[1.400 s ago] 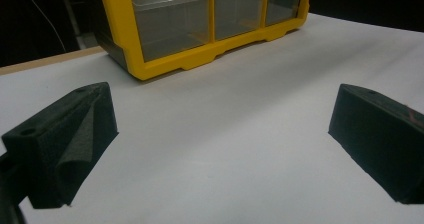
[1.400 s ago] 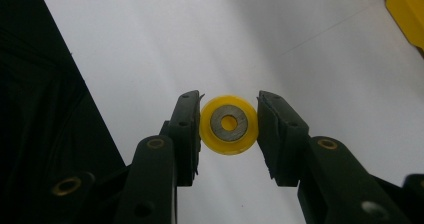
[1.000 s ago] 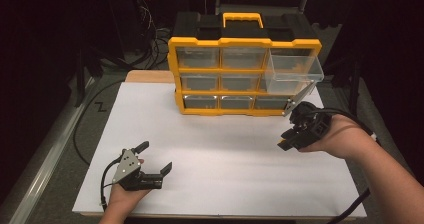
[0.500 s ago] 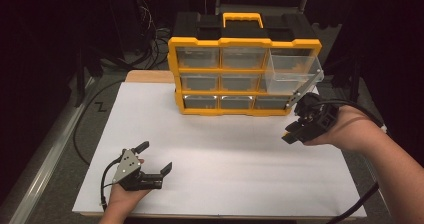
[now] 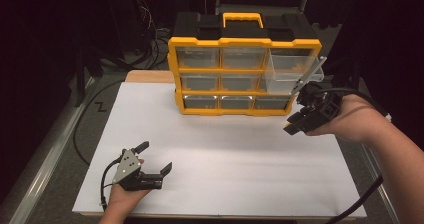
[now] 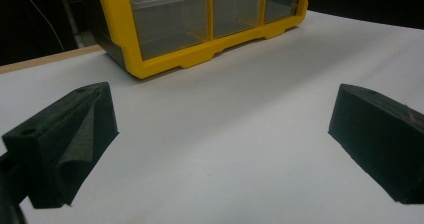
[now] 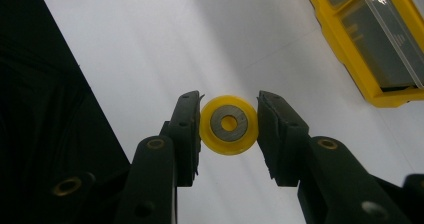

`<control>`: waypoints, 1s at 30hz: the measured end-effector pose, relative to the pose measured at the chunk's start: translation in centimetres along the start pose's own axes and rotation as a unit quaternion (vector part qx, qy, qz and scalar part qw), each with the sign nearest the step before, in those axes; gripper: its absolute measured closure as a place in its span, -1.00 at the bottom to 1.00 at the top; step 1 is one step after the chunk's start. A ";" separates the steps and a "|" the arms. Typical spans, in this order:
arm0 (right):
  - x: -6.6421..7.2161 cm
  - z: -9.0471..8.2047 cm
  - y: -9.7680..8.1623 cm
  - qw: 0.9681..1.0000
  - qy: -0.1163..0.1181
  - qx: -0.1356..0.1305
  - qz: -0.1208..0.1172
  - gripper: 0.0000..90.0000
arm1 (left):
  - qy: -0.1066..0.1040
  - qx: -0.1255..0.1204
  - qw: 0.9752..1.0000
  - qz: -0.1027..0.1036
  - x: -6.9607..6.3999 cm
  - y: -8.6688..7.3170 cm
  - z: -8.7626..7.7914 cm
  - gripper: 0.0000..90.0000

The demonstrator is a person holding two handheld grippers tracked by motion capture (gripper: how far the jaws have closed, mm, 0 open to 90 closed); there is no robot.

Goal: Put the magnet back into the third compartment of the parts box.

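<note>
A yellow wheel with a grey metal hub (image 7: 229, 125) is clamped between the two black pads of my right gripper (image 7: 229, 129), held above the white sheet. In the high view the right gripper (image 5: 300, 120) hovers just right of the yellow drawer cabinet (image 5: 243, 44), below its pulled-out clear drawer (image 5: 292, 69) at the upper right. My left gripper (image 5: 154, 160) rests at the front left of the sheet, jaws wide apart with nothing between them (image 6: 220, 149). It faces the cabinet's bottom row of drawers (image 6: 200, 19).
The white sheet (image 5: 225, 154) covers a wooden tabletop. Cables (image 5: 85, 129) lie off the table's left side, and a black cable (image 5: 360, 204) trails from the right hand. Darkness surrounds the table.
My right gripper has risen with the wheel in it, moving closer to the open drawer. The left gripper has stayed still.
</note>
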State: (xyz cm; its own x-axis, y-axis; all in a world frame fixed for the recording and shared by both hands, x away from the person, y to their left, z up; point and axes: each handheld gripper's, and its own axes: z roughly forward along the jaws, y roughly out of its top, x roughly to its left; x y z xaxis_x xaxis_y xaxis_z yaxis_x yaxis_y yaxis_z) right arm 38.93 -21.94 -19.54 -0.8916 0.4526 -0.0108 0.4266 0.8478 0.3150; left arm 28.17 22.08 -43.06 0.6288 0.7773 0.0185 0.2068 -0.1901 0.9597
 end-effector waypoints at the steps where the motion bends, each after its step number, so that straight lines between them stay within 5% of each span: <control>1: 0.0 -0.1 0.1 1.000 0.001 0.001 -0.001 0.45 | 0.000 0.000 1.000 0.000 0.0 0.0 0.0 -0.99; 30: -1.1 -3.6 2.5 1.000 -0.015 -0.002 -0.009 0.45 | 0.001 0.000 1.000 0.002 0.0 0.0 0.0 -0.99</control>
State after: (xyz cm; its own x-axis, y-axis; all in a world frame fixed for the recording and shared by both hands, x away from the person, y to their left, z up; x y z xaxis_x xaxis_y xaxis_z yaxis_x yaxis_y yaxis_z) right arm 40.48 -21.32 -15.33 -0.8943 0.4453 -0.0441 0.4100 0.8549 0.3178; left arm 28.15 22.07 -43.08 0.6278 0.7781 0.0222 0.2051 -0.1928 0.9596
